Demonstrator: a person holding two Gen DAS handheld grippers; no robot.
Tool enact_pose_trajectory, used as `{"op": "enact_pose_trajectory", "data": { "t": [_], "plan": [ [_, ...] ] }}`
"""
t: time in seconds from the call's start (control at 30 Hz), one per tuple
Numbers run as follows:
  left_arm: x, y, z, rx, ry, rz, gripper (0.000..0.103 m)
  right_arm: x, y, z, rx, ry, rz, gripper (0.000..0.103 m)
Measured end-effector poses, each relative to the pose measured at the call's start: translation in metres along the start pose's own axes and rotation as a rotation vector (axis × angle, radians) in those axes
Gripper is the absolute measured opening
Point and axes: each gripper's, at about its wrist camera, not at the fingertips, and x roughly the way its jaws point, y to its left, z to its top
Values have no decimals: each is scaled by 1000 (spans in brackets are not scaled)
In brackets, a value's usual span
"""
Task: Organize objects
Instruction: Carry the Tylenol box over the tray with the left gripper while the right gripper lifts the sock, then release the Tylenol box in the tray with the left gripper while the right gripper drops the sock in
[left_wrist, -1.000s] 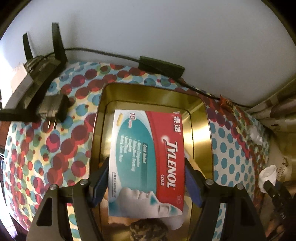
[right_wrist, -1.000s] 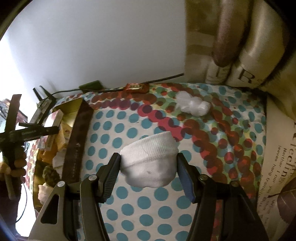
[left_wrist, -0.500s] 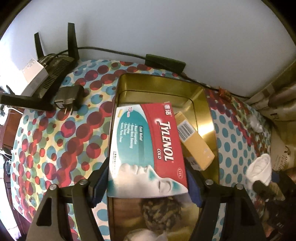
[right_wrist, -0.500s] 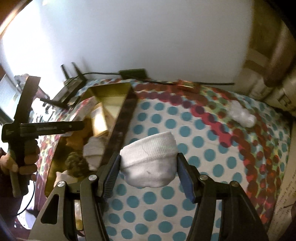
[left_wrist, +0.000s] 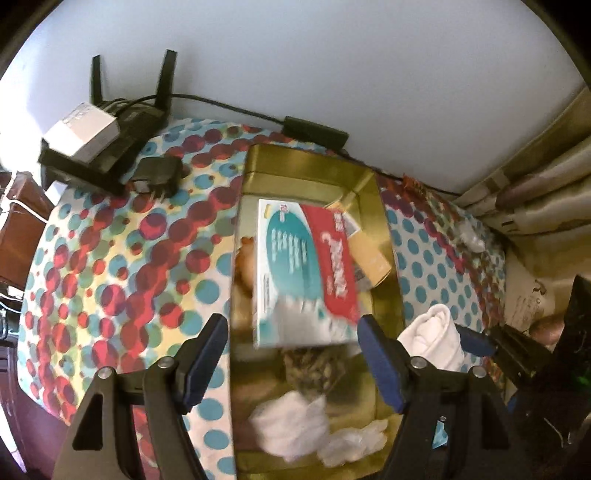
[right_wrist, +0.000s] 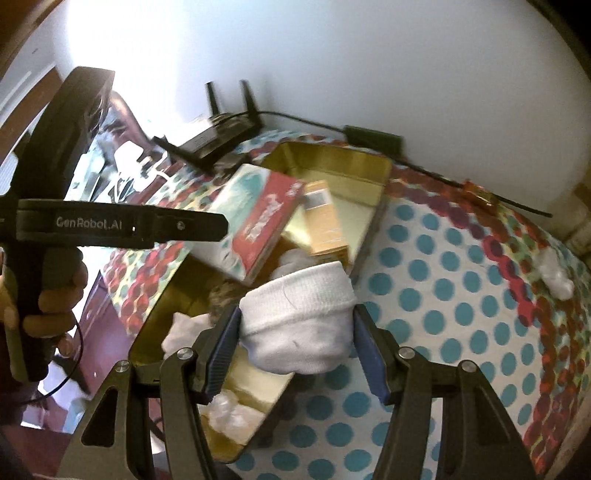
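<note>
A gold tin (left_wrist: 295, 166) stands open on the dotted cloth. In it a red and teal Tylenol box (left_wrist: 306, 273) lies tilted across a yellow box (left_wrist: 369, 254), above white cloths (left_wrist: 291, 421) and a brown lump (left_wrist: 314, 365). My left gripper (left_wrist: 291, 332) hangs open above the tin's near half, its pads clear of the Tylenol box. My right gripper (right_wrist: 295, 332) is shut on a rolled white sock (right_wrist: 295, 317) and hovers over the tin's (right_wrist: 332, 166) right rim. The same sock (left_wrist: 432, 339) shows in the left wrist view, right of the tin.
A black router (left_wrist: 110, 144), a plug adaptor (left_wrist: 159, 173) and a power brick (left_wrist: 314, 129) with its cable sit along the wall. A white wad (right_wrist: 557, 273) and an orange wrapper (right_wrist: 480, 192) lie on the cloth at right. A curtain (left_wrist: 535, 184) hangs beyond.
The Tylenol box left my left gripper's pads and now lies in the tin; that gripper drew back and up. My right gripper carried the sock leftward to the tin's edge.
</note>
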Motion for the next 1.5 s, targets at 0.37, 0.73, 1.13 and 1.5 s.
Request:
{"op": "enact_pose_trajectory", "data": {
  "t": [0.37,0.73,1.13,1.5],
  "plan": [
    [-13,33,-17,-59,-20,57,75,21,38,-10,-122,94,46,58],
    [-18,25,-18,-19,-49,72,75,37,48,-23,-144,181,26,58],
    [-18,20,-10,-54,-34,79,75,41,50,-25,-158,204,47,61],
    [-9,-39,21,51,-48,71,75,15,38,-26,-199,109,57,75]
  ]
}}
